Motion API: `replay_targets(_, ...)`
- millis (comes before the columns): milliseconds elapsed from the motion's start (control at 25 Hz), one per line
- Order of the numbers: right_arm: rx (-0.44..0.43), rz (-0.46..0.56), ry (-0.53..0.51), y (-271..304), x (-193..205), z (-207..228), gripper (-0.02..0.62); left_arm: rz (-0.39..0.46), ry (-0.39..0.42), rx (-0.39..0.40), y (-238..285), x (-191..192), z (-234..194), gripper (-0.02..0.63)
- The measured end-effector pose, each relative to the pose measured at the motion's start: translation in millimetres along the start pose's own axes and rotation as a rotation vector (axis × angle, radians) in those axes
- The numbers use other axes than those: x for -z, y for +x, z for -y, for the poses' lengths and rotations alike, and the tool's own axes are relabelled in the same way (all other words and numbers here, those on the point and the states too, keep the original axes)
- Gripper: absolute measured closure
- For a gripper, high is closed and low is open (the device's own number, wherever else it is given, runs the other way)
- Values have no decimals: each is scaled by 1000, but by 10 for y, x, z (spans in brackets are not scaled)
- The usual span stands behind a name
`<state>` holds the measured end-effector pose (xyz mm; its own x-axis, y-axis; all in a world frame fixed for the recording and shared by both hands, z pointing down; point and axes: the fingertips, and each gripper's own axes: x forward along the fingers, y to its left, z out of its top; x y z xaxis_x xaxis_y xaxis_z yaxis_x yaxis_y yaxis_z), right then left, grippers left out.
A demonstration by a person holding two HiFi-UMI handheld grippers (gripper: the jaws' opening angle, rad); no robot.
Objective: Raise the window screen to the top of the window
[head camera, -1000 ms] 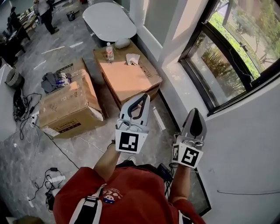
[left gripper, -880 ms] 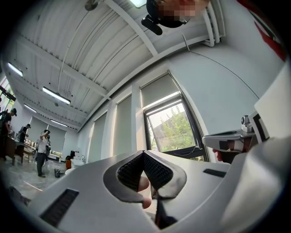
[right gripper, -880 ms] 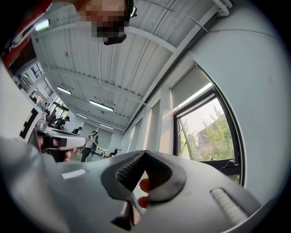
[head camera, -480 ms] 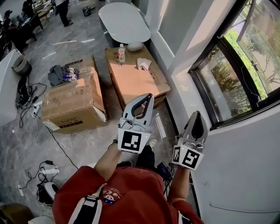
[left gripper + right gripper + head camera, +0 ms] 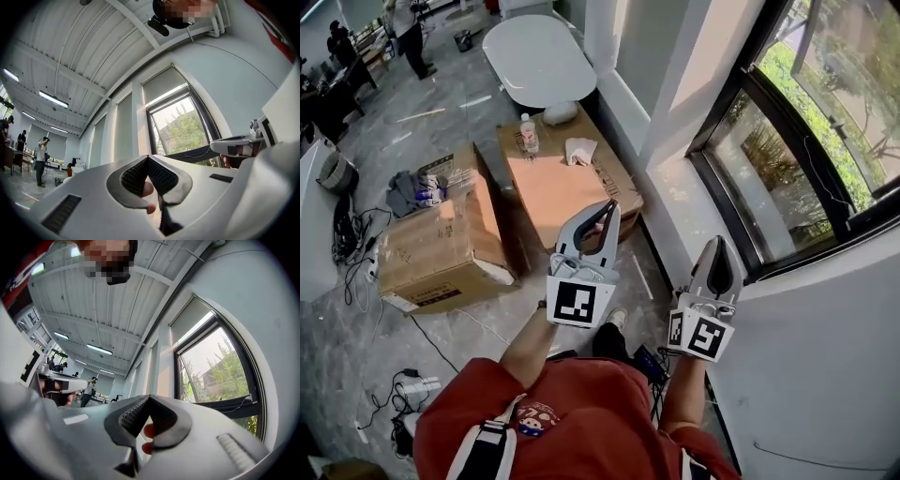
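L gripper (image 5: 607, 210) & R gripper (image 5: 717, 247): fingers closed, empty. Person (image 5: 572, 422) has stepped on beside window (image 5: 787, 122); approach only, raising not begun.

Cardboard box (image 5: 553, 178) blocks the floor ahead; air toward the window (image 5: 787, 141) stands clear.

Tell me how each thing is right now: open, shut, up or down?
left gripper: shut, holding nothing.
right gripper: shut, holding nothing.
window screen: partly down, covering the window's top part.
bottle: standing upright on a cardboard box.
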<state>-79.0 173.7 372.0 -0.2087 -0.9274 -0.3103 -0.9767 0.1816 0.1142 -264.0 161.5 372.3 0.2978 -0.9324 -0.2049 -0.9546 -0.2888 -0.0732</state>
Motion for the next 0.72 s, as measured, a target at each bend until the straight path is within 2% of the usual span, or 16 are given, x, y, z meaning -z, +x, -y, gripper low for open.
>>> replay_targets(360,90,-7,2,571,285,1029,586,4,45,84,1185,101,592,600)
replay_targets(720,148,-5,5,880,497,1729,586,-8,65,183,1921,240,1110,600)
